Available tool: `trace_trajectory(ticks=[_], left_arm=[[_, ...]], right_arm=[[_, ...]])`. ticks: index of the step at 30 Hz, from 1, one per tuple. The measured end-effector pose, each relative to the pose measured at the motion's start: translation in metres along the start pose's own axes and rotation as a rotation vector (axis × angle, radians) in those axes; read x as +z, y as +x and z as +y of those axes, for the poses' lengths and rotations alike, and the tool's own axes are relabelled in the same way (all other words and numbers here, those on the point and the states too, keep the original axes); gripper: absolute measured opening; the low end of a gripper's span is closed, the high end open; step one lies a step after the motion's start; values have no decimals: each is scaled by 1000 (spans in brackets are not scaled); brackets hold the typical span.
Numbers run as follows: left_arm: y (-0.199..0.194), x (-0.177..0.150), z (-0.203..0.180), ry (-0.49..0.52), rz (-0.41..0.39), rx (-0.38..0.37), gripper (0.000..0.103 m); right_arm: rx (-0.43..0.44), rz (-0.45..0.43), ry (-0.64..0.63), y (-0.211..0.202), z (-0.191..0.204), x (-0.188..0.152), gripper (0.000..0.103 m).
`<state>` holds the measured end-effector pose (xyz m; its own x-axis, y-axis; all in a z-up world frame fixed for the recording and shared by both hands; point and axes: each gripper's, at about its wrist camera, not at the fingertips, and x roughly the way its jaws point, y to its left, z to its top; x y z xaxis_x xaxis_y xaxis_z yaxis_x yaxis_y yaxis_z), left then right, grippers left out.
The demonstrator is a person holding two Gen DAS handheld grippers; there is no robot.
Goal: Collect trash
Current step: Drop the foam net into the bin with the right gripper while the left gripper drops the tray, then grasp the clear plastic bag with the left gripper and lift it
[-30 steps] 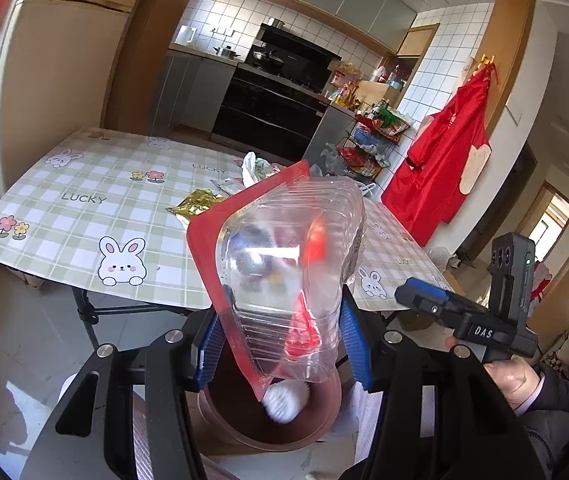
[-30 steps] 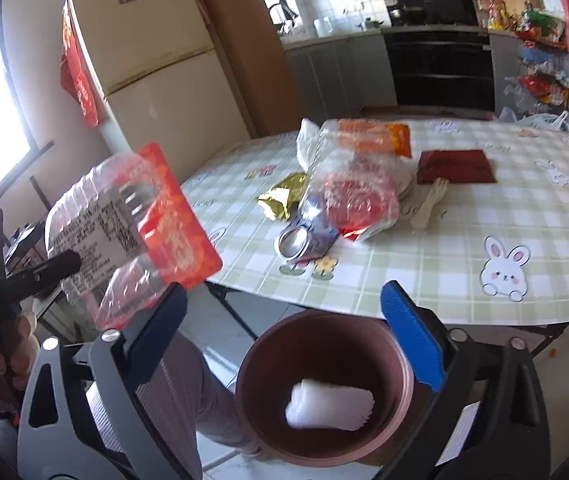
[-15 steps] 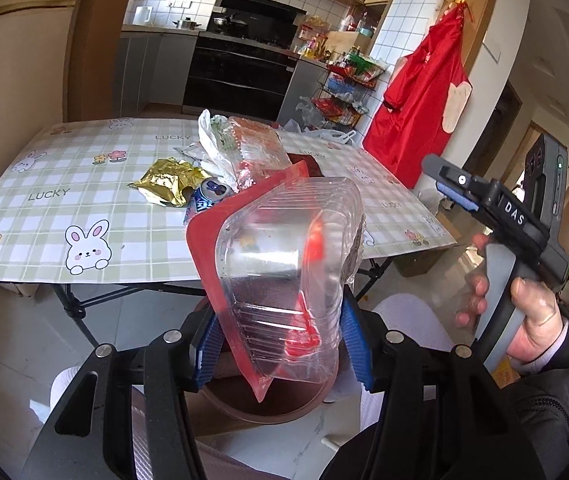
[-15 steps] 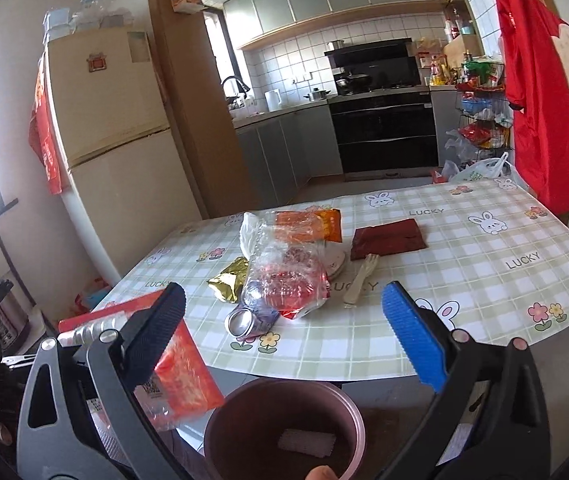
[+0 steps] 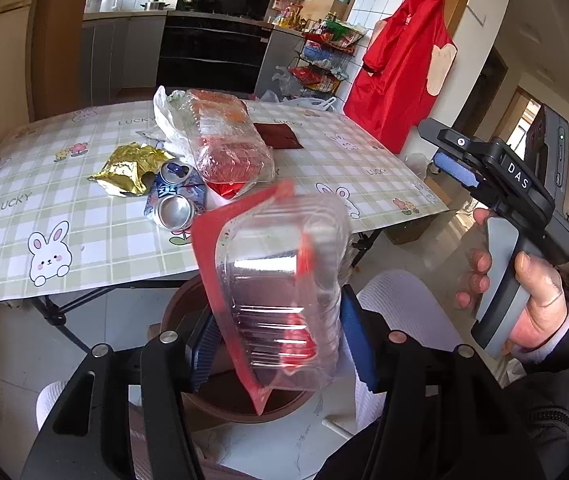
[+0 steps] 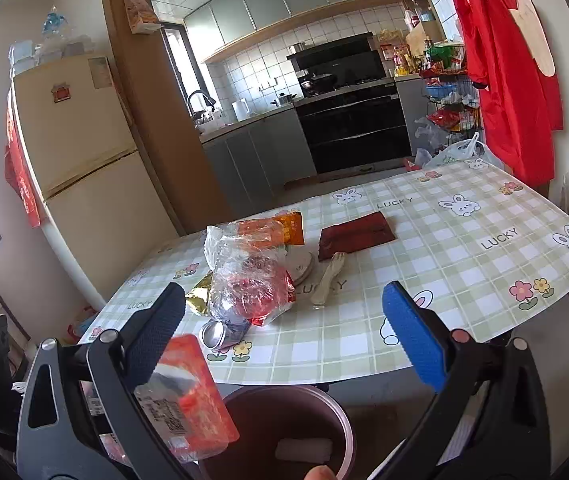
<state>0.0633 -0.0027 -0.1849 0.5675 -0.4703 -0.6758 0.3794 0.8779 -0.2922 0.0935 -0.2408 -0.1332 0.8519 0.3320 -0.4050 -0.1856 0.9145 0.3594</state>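
A clear plastic clamshell box with a red label (image 5: 280, 292) hangs blurred and tilted between the blue pads of my left gripper (image 5: 282, 344). The jaws are opening and the box is slipping loose, right above the brown round bin (image 5: 172, 312). The right wrist view shows the same box (image 6: 188, 396) at lower left, beside the bin's rim (image 6: 340, 412). A white tissue (image 6: 304, 450) lies in the bin. My right gripper (image 6: 284, 336) stands open with nothing between its fingers. It is also in the left wrist view as the right gripper (image 5: 456, 160), held up in a hand.
More trash lies on the checked tablecloth (image 5: 44, 184): a crushed can (image 5: 172, 208), a gold wrapper (image 5: 128, 168), a clear bag of red packaging (image 5: 228, 148), a dark red pouch (image 6: 356, 236) and a wooden spoon (image 6: 328, 276). A fridge stands at the left and a red apron hangs at the right.
The box has gone blurred and tipped lower over the bin as the left jaws spread. Both views have swung up toward the table, and the right gripper has risen.
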Motion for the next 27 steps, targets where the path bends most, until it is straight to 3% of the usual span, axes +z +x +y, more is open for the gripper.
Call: trace_trajectory(ticks=[2, 3, 15, 27], left_arm=[[5, 0, 2, -8, 1, 9, 81], [6, 0, 5, -17, -1, 40, 83], [-16, -4, 50, -206, -93, 174, 93], [-24, -10, 72, -276, -115, 226, 93]], right_arm=[[-1, 4, 5, 1, -2, -1, 97], [0, 8, 6, 2, -2, -1, 97], [-12, 38, 4, 7, 3, -8, 97], [-7, 93, -2, 19, 2, -15, 97]])
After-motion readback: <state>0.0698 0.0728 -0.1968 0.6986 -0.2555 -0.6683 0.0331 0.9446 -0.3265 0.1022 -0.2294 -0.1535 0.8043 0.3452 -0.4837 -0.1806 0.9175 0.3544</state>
